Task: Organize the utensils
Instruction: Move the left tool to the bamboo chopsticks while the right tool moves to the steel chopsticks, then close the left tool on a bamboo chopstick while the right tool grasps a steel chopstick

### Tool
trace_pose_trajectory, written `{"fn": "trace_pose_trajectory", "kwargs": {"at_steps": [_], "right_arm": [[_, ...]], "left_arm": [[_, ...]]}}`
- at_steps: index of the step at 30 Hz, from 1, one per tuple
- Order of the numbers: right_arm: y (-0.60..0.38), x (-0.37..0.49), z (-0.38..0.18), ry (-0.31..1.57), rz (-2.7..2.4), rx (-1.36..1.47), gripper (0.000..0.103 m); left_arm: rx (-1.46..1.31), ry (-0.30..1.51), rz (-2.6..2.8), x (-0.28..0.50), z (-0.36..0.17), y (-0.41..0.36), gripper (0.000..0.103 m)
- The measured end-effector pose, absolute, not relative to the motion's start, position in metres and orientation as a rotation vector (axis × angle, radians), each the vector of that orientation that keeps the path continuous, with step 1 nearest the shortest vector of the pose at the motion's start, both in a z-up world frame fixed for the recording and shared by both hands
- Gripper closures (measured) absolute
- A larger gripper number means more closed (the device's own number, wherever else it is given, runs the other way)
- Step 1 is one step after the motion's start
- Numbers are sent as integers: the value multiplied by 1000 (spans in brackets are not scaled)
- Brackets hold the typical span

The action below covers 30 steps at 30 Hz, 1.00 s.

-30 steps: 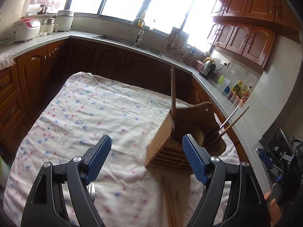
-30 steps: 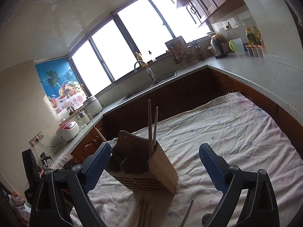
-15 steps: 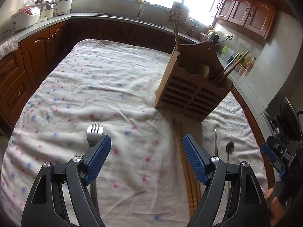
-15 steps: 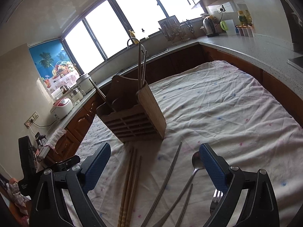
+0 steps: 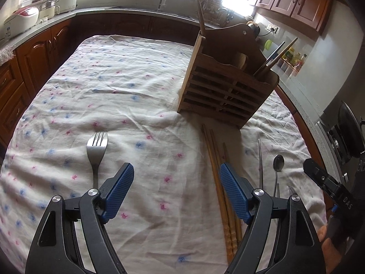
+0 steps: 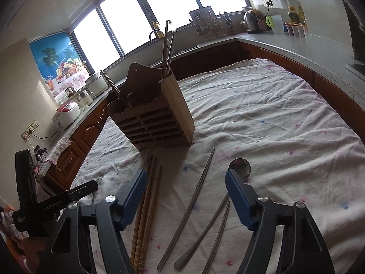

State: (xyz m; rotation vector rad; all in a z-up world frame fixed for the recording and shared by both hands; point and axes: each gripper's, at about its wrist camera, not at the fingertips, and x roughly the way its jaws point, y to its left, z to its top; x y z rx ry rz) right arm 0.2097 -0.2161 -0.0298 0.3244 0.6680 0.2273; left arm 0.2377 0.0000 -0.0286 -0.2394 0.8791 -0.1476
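A wooden utensil holder [image 5: 228, 86] [image 6: 150, 114] stands on the cloth-covered table with a few chopsticks upright in it. In front of it lie wooden chopsticks [image 5: 219, 182] [image 6: 148, 201], metal chopsticks [image 6: 198, 196] [image 5: 260, 159] and a spoon [image 6: 239, 165] [image 5: 278, 162]. A fork [image 5: 97, 150] lies apart to the left. My left gripper [image 5: 176, 182] hovers open over bare cloth between the fork and the wooden chopsticks. My right gripper [image 6: 186, 189] is closing its jaws above a metal chopstick; the pads touch nothing.
The floral tablecloth [image 5: 118, 96] covers the table, with dark wood cabinets and a grey counter [image 6: 319, 48] around it. A second fork's tines [image 5: 292, 190] show near the spoon handle. Rice cookers [image 5: 20, 20] and a kettle [image 6: 252, 21] stand on the counter.
Both grippers have sunk toward the table and tipped downward, bringing the loose utensils into view. The right gripper's jaws stand narrower than before. The left jaws look unchanged.
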Motion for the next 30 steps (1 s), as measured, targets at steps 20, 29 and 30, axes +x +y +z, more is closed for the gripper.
{"fn": "trace_pose_trajectory", "kwargs": {"at_steps": [20,29,30], "right_arm": [[-204,295,-78,867,171,245,80],[-198,308,-88,892,165,188,81],[-198,309,-88,893,166,181,81]], "left_arm": [[-138,1057,-276,317,-65,-57,89],[-101,1072,-288,328,-74,-70,90],[-83,1072,-286,330,-74,-72,90]]}}
